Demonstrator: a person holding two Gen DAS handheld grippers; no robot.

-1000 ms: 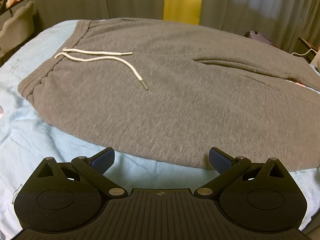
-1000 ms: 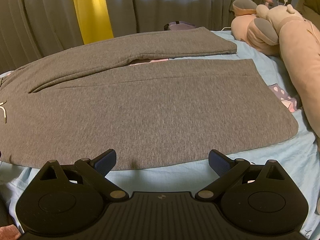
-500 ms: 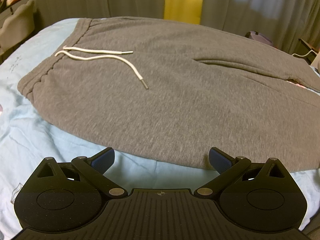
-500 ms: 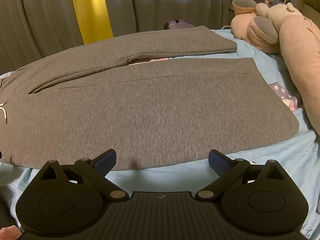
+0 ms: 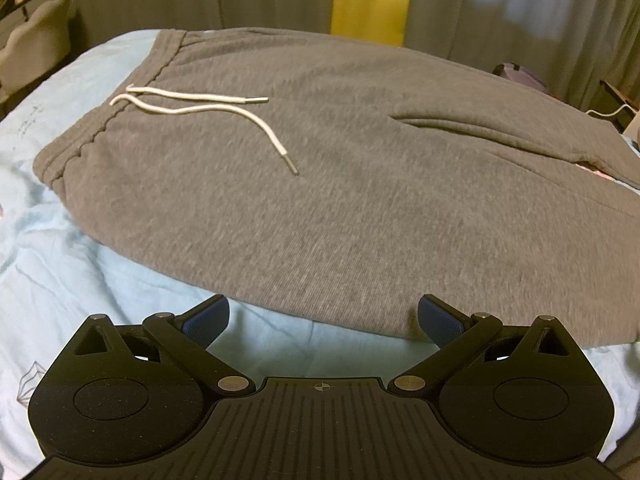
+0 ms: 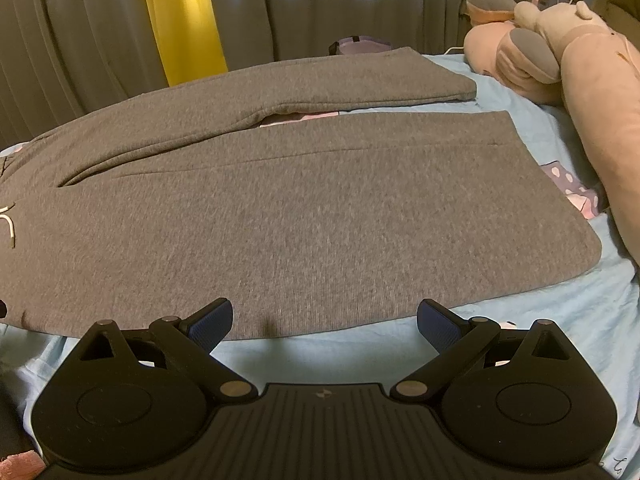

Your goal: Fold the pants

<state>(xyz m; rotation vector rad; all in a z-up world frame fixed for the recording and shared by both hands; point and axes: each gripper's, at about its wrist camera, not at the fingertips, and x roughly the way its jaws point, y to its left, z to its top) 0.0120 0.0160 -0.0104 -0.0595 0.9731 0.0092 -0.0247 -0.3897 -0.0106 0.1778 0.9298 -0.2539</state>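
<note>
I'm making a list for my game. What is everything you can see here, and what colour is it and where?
pants: one, grey, flat on the bed, legs apart
drawstring: two white ends, on the pants by the waistband
sheet: one, light blue, under the pants
curtains: grey with a yellow strip, behind the bed
plush toy: one, pink and grey, right of the leg ends
left gripper: black, blue pads, open, at the near pants edge
right gripper: same, open, at the near leg edge

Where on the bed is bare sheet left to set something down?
Bare blue sheet lies beside the waistband and along the grey pants' near edge, by both open grippers. Crowded by the cuffs, where plush toys press close.
</note>
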